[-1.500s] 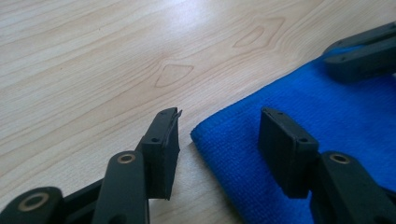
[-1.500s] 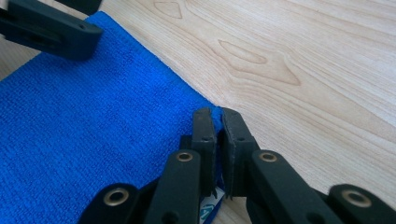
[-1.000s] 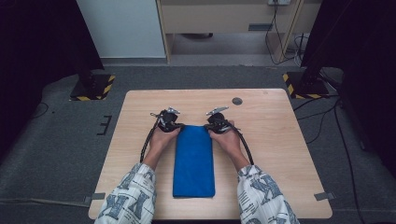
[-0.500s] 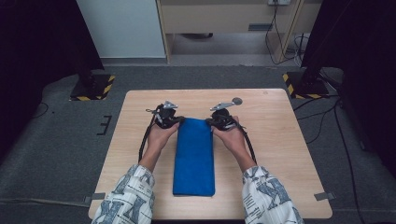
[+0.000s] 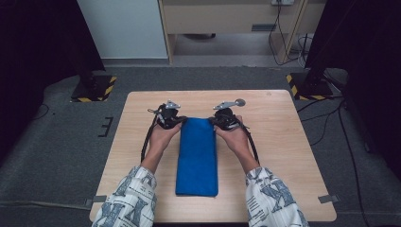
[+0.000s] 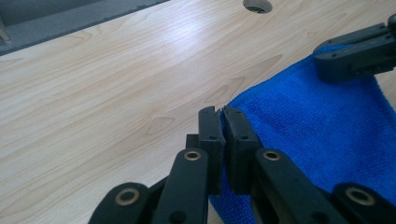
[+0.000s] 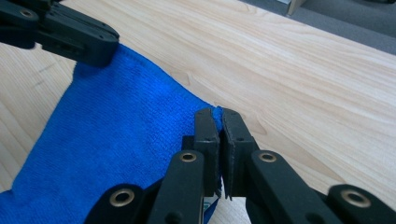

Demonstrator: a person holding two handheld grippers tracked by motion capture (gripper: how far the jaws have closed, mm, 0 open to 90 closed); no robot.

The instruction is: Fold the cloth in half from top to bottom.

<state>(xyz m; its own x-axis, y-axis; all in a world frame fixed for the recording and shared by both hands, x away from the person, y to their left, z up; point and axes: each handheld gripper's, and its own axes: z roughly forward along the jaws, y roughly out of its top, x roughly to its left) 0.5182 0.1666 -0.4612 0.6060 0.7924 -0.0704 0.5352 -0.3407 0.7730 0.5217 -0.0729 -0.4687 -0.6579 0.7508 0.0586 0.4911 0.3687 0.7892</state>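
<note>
Right, your folded blue microfibre cloth [image 5: 197, 156] lies mid-table on the light wooden table [image 5: 283, 142], long axis running from you straight to the far edge. Your left gripper [image 5: 176, 121] pinches its far left corner, your right gripper [image 5: 216, 121] the far right corner, both clamped on fabric.

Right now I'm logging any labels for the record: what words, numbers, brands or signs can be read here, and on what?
None can be read.
Blue cloth: plain, no tag in sight.
Sleeves: a large dark print that may be letters, too cut off and blurred to read.
Floor stands: yellow and black hazard stripes, no words.
Table: bare wood.
</note>
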